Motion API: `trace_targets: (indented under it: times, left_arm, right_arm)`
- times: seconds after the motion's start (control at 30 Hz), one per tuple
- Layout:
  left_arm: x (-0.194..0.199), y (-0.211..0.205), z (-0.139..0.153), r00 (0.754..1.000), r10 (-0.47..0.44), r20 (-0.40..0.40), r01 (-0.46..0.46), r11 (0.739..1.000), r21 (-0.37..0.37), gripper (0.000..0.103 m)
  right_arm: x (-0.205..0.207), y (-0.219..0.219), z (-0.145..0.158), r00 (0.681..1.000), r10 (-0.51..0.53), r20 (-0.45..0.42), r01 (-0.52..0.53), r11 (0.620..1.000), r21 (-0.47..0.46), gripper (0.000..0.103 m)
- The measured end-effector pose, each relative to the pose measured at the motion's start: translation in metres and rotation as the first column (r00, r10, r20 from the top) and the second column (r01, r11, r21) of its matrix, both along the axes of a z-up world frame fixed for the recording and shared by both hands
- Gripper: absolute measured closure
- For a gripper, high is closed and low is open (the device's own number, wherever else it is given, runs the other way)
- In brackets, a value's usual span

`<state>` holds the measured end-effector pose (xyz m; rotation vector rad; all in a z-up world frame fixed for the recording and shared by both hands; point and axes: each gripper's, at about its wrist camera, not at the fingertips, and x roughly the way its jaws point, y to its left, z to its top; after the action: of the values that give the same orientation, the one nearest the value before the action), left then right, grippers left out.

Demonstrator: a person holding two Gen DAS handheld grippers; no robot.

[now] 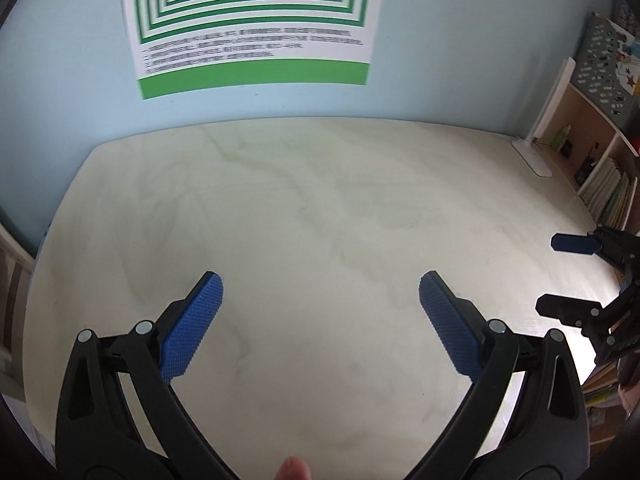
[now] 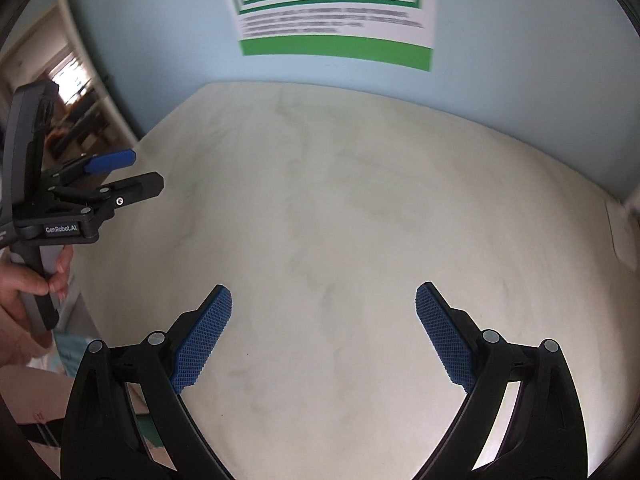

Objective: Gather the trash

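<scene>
No trash shows in either view. My left gripper (image 1: 320, 294) hovers open above a pale marbled table (image 1: 304, 216), nothing between its blue pads. My right gripper (image 2: 324, 300) is open too, over the same table (image 2: 340, 200), and holds nothing. In the left wrist view the right gripper (image 1: 546, 272) appears at the right edge, its fingers apart. In the right wrist view the left gripper (image 2: 146, 170) appears at the left edge, held by a hand (image 2: 24, 284), its fingers apart.
A green-and-white striped poster (image 1: 252, 24) hangs on the light blue wall behind the table. A bookshelf (image 1: 592, 160) with books stands to the right, and a white lamp base (image 1: 534, 156) sits at the table's far right corner. A doorway (image 2: 68, 92) opens at the left.
</scene>
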<state>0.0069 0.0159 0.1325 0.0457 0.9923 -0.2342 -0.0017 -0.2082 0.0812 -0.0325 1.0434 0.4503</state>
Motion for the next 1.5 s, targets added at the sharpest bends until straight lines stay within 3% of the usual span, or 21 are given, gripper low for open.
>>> trace_targets:
  times: [0.4, 0.53, 0.67, 0.93, 1.1, 1.5]
  left_arm:
    - [0.021, -0.032, -0.006, 0.997, -0.081, 0.012, 0.080, 0.994, 0.070, 0.007]
    - [0.021, -0.035, -0.010, 0.998, -0.066, -0.002, 0.066, 0.996, 0.058, 0.007]
    - [0.019, -0.036, -0.009, 0.999, -0.027, 0.023, 0.024, 0.994, 0.105, 0.007]
    - [0.015, -0.033, -0.017, 0.998, 0.022, 0.054, -0.033, 0.977, 0.210, 0.007]
    - [0.013, -0.026, -0.021, 0.999, 0.032, 0.021, -0.035, 0.986, 0.160, 0.007]
    - [0.012, -0.031, -0.021, 1.000, 0.023, 0.018, -0.026, 0.985, 0.169, 0.007]
  right_arm:
    - [-0.021, -0.014, 0.001, 0.973, -0.233, -0.002, 0.233, 0.972, 0.042, 0.010]
    - [-0.029, -0.020, 0.000, 0.959, -0.282, 0.007, 0.282, 0.959, 0.015, 0.010]
    - [-0.030, -0.027, -0.007, 0.946, -0.324, -0.006, 0.324, 0.946, 0.018, 0.010]
    - [-0.026, -0.013, -0.019, 0.958, -0.287, -0.019, 0.287, 0.958, 0.014, 0.010]
    - [-0.020, -0.007, -0.024, 0.965, -0.260, -0.029, 0.260, 0.965, 0.016, 0.010]
    - [-0.012, -0.016, -0.023, 0.966, -0.257, -0.022, 0.258, 0.966, 0.030, 0.010]
